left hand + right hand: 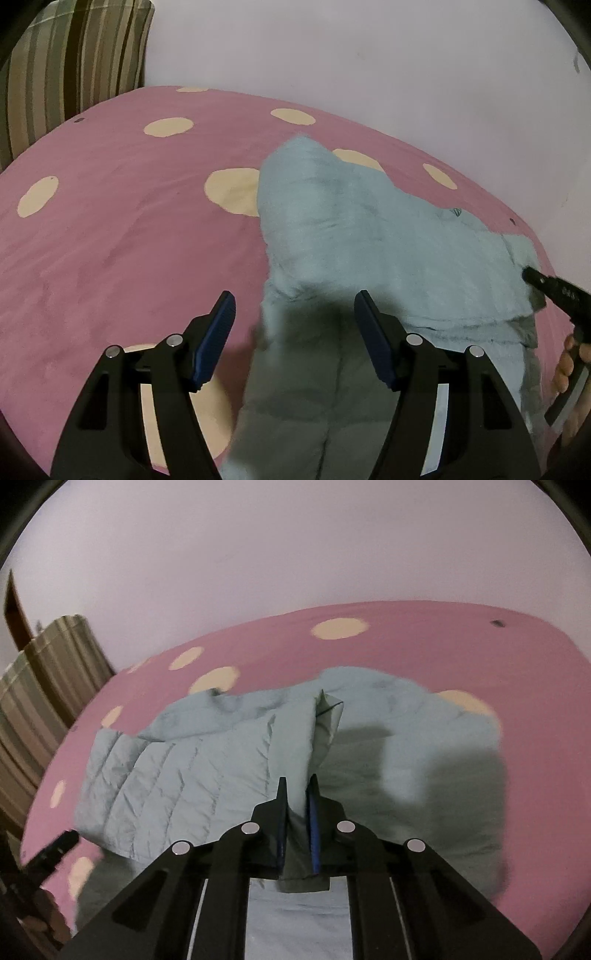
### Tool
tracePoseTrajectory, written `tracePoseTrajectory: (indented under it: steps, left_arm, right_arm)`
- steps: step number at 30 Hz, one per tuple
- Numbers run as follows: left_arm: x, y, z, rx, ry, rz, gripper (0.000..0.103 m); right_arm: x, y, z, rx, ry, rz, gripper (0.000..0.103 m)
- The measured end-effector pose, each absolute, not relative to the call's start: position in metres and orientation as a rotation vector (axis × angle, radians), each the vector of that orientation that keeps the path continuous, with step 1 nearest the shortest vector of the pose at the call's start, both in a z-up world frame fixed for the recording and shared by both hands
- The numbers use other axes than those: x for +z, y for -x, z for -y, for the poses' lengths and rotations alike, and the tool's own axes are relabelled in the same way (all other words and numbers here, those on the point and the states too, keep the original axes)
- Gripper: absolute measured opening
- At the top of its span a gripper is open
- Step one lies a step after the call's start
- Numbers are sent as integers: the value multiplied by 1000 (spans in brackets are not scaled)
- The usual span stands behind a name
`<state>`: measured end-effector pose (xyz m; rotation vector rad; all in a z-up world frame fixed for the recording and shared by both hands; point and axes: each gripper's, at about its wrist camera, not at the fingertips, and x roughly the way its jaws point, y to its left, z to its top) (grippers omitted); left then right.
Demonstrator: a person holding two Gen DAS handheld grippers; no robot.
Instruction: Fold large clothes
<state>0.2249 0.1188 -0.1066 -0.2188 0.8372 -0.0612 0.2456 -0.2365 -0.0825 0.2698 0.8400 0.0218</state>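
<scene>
A pale blue-green quilted jacket (351, 229) lies on a pink bed with cream dots (129, 229). My left gripper (294, 304) is open and empty, hovering over the jacket's near edge. In the right wrist view the same jacket (192, 768) is spread across the bed (424, 646). My right gripper (297, 788) is shut on a fold of the jacket's edge and lifts it, so a flap stands up in front of the fingers. The right gripper also shows at the right edge of the left wrist view (532, 275), at the jacket's side.
A striped cushion or headboard (74, 66) stands at the bed's far left corner and also shows in the right wrist view (44, 686). A pale wall (369, 55) runs behind the bed. My left gripper's tip (55, 845) shows low left in the right wrist view.
</scene>
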Motion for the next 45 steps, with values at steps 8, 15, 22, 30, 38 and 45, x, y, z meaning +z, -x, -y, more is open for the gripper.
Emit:
tracePoseTrajectory:
  steps: [8,15,22,30,38,45]
  left_arm:
    - [-126,-261,-89,-62,155,-889,67]
    - [-143,-266,-77,-82,104,-939,71]
    - [-110,-245,-84,-216,108,-897,71]
    - [-111,-314,-74,-120,69,-845,72]
    - [-162,-358,-68,-61,1,-976,74]
    - [-153,-349,-70,-41,0,-956,75]
  right_arm:
    - [-118,-239,298,-91,-313,-902,10]
    - [-154,-240,315,-92,-352,-963,10]
    - [-128,-229,321,-104,-352,-934,38]
    - [-106,-269,289,-64,-317,-857,49]
    - [-165,-312,263,-82,-217,-981,49]
    - [-151,-302,258,-96,-184,-947,49]
